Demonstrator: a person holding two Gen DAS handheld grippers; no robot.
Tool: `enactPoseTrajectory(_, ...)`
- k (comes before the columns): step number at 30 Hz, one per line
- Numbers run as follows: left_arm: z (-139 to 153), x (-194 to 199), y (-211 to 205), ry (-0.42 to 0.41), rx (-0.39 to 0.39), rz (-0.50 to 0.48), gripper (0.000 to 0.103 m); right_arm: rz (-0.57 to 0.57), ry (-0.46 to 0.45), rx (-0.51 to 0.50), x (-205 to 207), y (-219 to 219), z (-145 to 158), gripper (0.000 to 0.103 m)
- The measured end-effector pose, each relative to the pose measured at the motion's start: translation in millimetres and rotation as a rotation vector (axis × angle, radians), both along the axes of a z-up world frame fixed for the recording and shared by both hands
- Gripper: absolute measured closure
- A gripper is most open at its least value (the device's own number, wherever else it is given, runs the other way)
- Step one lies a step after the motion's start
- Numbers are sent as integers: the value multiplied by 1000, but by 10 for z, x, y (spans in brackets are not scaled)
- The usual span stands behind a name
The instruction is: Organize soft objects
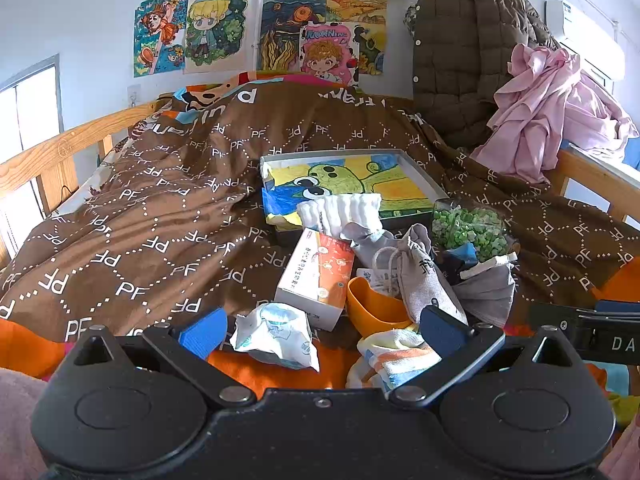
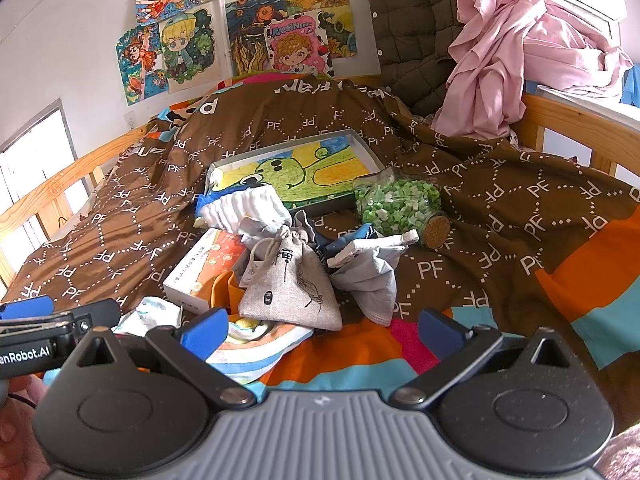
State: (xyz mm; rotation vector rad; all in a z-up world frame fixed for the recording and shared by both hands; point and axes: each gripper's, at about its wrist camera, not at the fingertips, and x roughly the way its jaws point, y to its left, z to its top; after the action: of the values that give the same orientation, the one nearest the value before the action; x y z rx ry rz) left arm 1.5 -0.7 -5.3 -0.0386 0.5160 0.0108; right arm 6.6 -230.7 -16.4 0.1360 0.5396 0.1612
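Note:
A pile of small things lies on the brown quilt. It holds a grey drawstring pouch [image 2: 290, 284] [image 1: 424, 276], a striped towel [image 2: 250, 350] [image 1: 394, 356], a white ribbed cloth [image 2: 244, 208] [image 1: 340, 208], a grey mesh bag [image 2: 370, 276] and a white tissue pack [image 1: 276, 334]. My left gripper [image 1: 324, 332] is open and empty, just short of the tissue pack and towel. My right gripper [image 2: 320, 332] is open and empty, with the towel by its left finger and the pouch just ahead.
A white-and-orange box [image 1: 316, 276], an orange cup [image 1: 374, 308], a jar of green pieces [image 2: 394, 204] and a shallow box with a frog drawing [image 2: 296, 172] sit in or behind the pile. Wooden bed rails [image 1: 44, 160] run along both sides. A pink cloth [image 2: 516, 64] and a quilted coat hang at the right.

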Motion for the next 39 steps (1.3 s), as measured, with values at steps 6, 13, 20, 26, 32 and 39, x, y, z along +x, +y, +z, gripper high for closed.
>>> enactPoseTrajectory(6,-148,42,20,13,-23,-13,1,-10,-1,23,-10,-7,-44,0)
enactPoseTrajectory(13,-17,72,23,73,-69,-73,1,3,44,105,63,-139,-32,0)
enactPoseTrajectory(20,82,289,116,141,-30,-162,1,109,122,109,321,-72,-73,0)
enactPoseTrajectory(26,39,697,308,310,-44,-209,1,227,219,56,633,100,-185,0)
enactPoseTrajectory(32,-118,1145,468,476,-124,-201,1,384,317,-2,907,403,-399,0)
enactPoseTrajectory(39,-384,1552,603,523,-116,-137,4,404,362,-15,1109,555,-573,0)
